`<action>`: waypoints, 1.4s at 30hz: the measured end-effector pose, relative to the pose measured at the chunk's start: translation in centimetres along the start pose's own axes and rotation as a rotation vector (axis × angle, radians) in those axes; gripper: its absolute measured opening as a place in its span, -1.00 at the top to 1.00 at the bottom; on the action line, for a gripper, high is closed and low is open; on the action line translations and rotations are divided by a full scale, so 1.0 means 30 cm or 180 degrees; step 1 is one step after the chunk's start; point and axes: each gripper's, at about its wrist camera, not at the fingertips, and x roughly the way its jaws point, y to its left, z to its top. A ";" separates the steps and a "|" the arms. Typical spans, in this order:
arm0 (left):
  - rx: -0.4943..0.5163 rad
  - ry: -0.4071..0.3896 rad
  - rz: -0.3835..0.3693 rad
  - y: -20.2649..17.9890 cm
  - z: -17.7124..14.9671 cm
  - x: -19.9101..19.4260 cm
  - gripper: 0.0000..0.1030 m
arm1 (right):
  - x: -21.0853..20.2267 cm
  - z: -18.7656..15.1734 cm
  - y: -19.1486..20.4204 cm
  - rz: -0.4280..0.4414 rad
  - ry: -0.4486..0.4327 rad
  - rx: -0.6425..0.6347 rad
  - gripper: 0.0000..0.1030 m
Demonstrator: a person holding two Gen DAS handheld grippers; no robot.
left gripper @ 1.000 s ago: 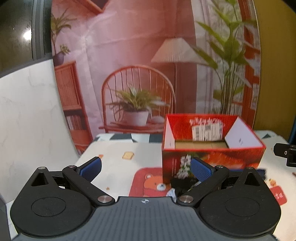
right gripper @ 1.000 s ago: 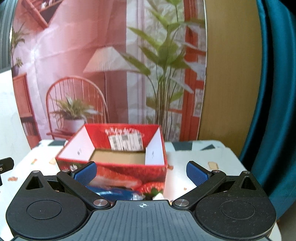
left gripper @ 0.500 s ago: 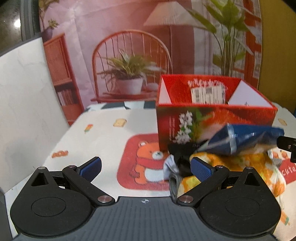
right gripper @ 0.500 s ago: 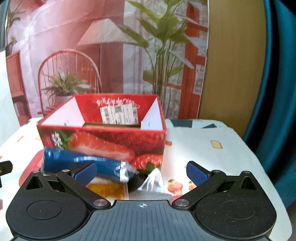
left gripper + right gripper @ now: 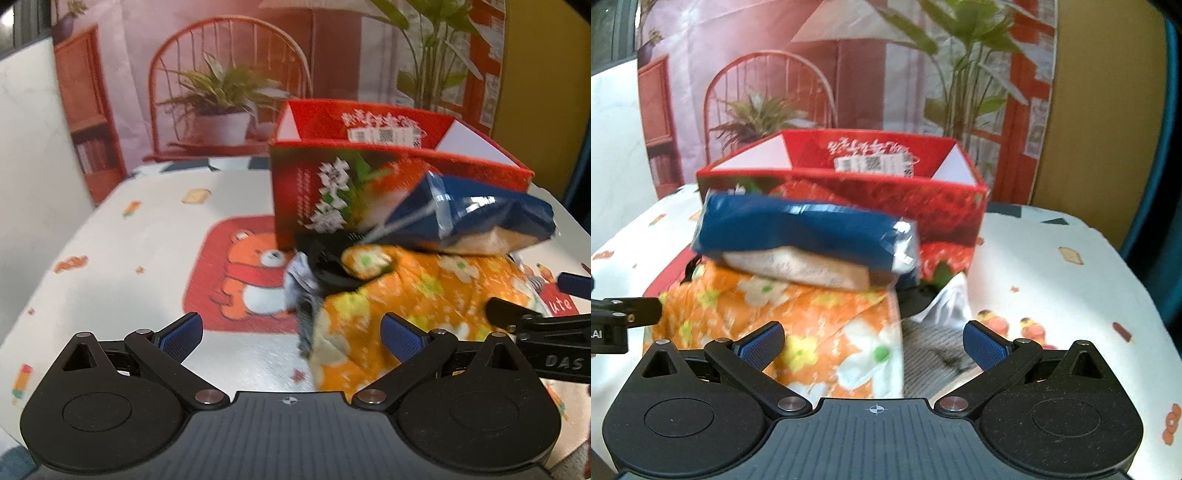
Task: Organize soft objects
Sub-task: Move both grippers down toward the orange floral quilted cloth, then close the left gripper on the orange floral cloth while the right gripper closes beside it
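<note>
Left wrist view: left gripper (image 5: 291,334) wide open and empty, near the pile's left edge, where an orange floral cloth (image 5: 424,295) lies limp before the red box (image 5: 369,177); soft, light, best pinched at a raised fold. Blue packet (image 5: 809,236) on top: slick, likely crinkly, take by a sealed end. Right gripper (image 5: 873,341) likewise spread, unladen.

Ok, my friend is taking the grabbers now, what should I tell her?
Left gripper: open, holding nothing. Right gripper: open, holding nothing, over the pile.
The blue bag lies on the orange flowered cloth, with a grey cloth beside it, all on the table in front of the red box.
Done: nothing visible in the box, though its floor is hidden.
Left: probably move the soft things into the box.
</note>
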 end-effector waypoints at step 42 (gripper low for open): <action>-0.0234 -0.0035 -0.0554 0.024 -0.055 0.050 -0.31 | 0.030 -0.051 -0.002 0.0323 -0.0005 0.0136 -0.75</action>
